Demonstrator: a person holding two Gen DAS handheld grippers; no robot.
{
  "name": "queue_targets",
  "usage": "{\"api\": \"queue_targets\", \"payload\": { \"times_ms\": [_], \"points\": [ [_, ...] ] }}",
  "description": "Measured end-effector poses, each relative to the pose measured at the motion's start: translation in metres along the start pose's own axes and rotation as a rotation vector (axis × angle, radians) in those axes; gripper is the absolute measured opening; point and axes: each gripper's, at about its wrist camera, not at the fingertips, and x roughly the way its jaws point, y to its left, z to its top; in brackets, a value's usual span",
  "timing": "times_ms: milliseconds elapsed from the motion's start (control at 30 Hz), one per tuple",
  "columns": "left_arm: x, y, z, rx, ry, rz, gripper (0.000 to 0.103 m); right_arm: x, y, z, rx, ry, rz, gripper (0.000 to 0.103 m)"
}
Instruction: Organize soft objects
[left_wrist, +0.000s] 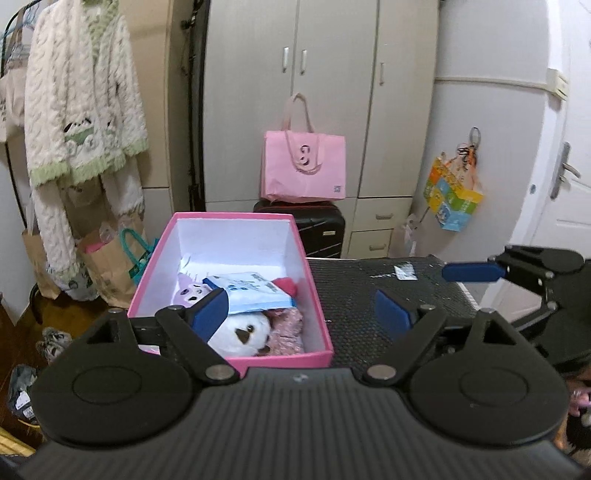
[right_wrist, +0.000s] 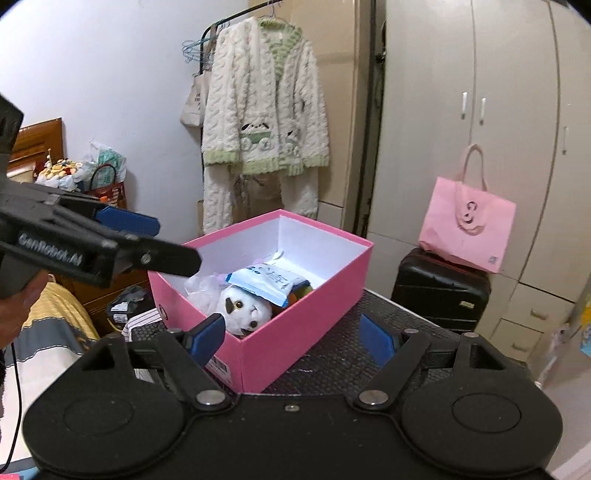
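Note:
A pink box (left_wrist: 310, 360) with white inside stands on the dark table (left_wrist: 354, 295). In it lie a white plush toy (left_wrist: 240, 332), a blue-white soft packet (left_wrist: 255, 291), a purple plush (left_wrist: 190, 291) and pink fabric (left_wrist: 288, 325). My left gripper (left_wrist: 301, 314) is open and empty, just in front of the box. The right gripper (left_wrist: 476, 271) shows at the right edge. In the right wrist view the box (right_wrist: 295, 332), the plush (right_wrist: 243, 306) and the packet (right_wrist: 266, 282) show. My right gripper (right_wrist: 291, 338) is open and empty at the box's near corner. The left gripper (right_wrist: 147, 240) hovers left of the box.
A black suitcase (left_wrist: 321, 230) with a pink tote bag (left_wrist: 303, 166) stands behind the table before a wardrobe (left_wrist: 332, 74). A white robe (left_wrist: 81, 103) hangs at the left above paper bags (left_wrist: 107, 266). A door (left_wrist: 565, 184) is at the right.

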Motion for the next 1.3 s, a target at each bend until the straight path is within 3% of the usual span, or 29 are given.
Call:
{"api": "queue_targets", "payload": {
  "times_ms": [200, 400, 467, 633, 800, 933, 1300],
  "points": [
    [-0.023, -0.015, -0.011, 0.020, -0.038, -0.014, 0.093, -0.023, 0.004, -0.009, -0.001, -0.024, -0.051, 0.084],
    [-0.027, -0.029, -0.025, 0.033, -0.026, -0.011, 0.094, -0.037, 0.003, -0.026, 0.042, -0.028, -0.087, 0.085],
    [-0.027, -0.034, -0.028, 0.040, -0.020, -0.008, 0.098, -0.041, 0.002, -0.030, 0.068, -0.026, -0.111, 0.090],
    [-0.026, -0.042, -0.031, 0.050, 0.004, 0.029, 0.103, -0.050, 0.000, -0.037, 0.136, -0.026, -0.203, 0.102],
    [-0.020, -0.046, -0.032, 0.078, 0.049, 0.119, 0.103, -0.054, 0.001, -0.041, 0.207, -0.010, -0.324, 0.103],
    [-0.018, -0.047, -0.035, 0.089, 0.056, 0.170, 0.103, -0.059, 0.003, -0.042, 0.232, 0.024, -0.310, 0.103],
    [-0.009, -0.029, -0.032, -0.030, 0.095, 0.128, 0.103, -0.058, 0.010, -0.040, 0.256, 0.066, -0.354, 0.103]
  ]
}}
